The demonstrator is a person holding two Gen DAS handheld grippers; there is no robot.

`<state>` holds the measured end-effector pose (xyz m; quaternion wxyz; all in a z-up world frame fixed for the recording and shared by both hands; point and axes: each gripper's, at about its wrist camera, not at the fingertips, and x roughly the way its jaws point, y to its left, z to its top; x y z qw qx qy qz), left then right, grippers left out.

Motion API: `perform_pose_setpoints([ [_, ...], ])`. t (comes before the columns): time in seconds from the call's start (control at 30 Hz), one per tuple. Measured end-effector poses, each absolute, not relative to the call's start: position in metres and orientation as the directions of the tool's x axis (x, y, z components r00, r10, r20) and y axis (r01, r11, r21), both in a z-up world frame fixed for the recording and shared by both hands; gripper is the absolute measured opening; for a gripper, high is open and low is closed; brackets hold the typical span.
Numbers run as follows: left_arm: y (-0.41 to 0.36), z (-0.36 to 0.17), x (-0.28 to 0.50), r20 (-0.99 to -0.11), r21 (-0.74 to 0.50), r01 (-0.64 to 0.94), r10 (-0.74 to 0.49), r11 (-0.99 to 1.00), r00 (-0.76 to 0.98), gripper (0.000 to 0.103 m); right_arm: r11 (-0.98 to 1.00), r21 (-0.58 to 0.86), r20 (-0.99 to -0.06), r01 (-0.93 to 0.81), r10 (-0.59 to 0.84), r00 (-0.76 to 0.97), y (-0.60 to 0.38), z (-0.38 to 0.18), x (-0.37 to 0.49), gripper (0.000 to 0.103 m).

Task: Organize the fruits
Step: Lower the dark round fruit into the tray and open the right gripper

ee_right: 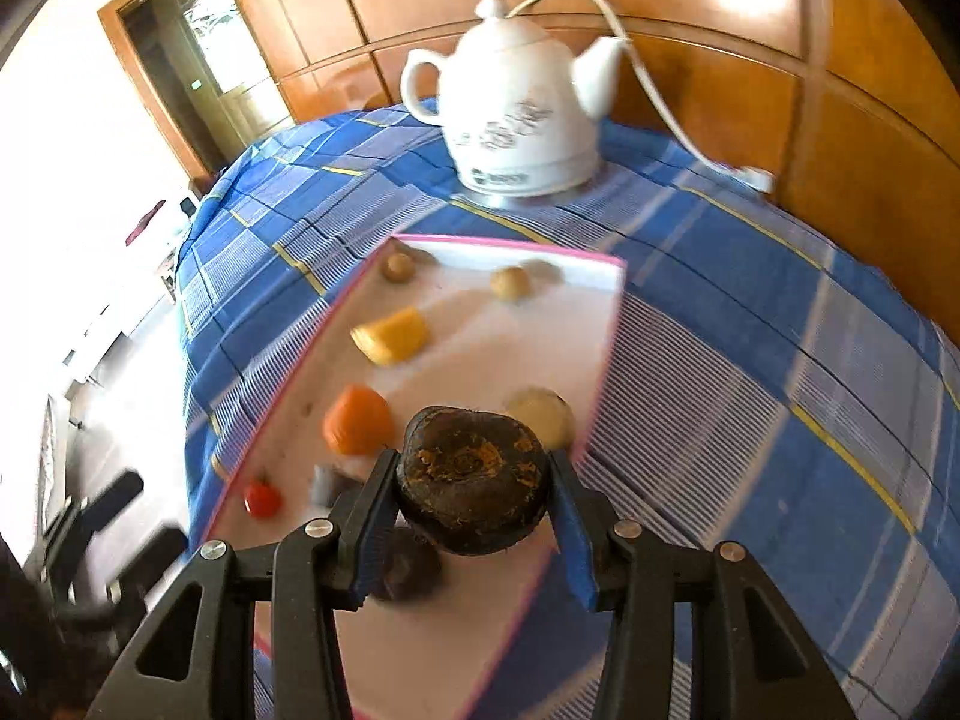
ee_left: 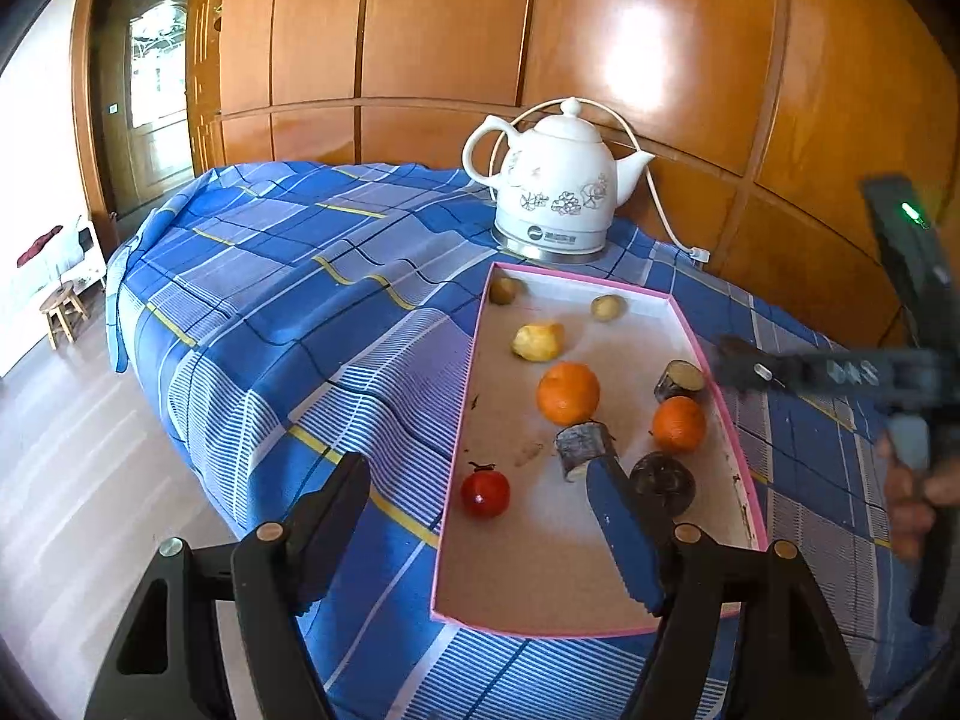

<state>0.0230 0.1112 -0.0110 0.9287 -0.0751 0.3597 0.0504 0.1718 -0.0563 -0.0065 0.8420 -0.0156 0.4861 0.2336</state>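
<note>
Wood-panelled room, blue plaid surface [ee_left: 288, 276] | pink-rimmed tray [ee_left: 690, 324] near its far edge holds most fruits | our right hand-held gripper [ee_right: 474, 501] clamps a dark round fruit [ee_right: 474, 480] over the tray's near end | left hand-held gripper [ee_left: 480, 516] open, empty | nearly done, we judge.

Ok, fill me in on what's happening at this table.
A person with two handheld grippers is sorting fruit in a pink-rimmed tray on a blue checked cloth. The right gripper holds a dark round fruit above the tray. The left gripper hangs open over the tray's near edge, close to a small red fruit.
</note>
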Motion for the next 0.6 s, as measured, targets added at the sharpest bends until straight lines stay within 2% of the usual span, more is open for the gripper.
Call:
perform_pose_setpoints([
  [0.33,0.120,-0.020,0.026,-0.692,-0.111,-0.156,0.036,0.981,0.721,0.075,0.883,0.191,-0.868,-0.428,0.356,0.347,-0.012,-0.042,0.207,0.050],
  [0.4,0.119,-0.022,0.027,-0.695,-0.108,-0.156,0.038,0.982,0.718,0.075,0.884,0.213,-0.862,-0.417,0.371,0.346,-0.017,-0.044,0.207,0.057],
  [0.6,0.116,-0.023,0.029,-0.696,-0.109,-0.149,0.032,0.983,0.717,0.075,0.881,0.233,-0.835,-0.412,0.398,0.380,-0.033,-0.030,0.191,0.057],
])
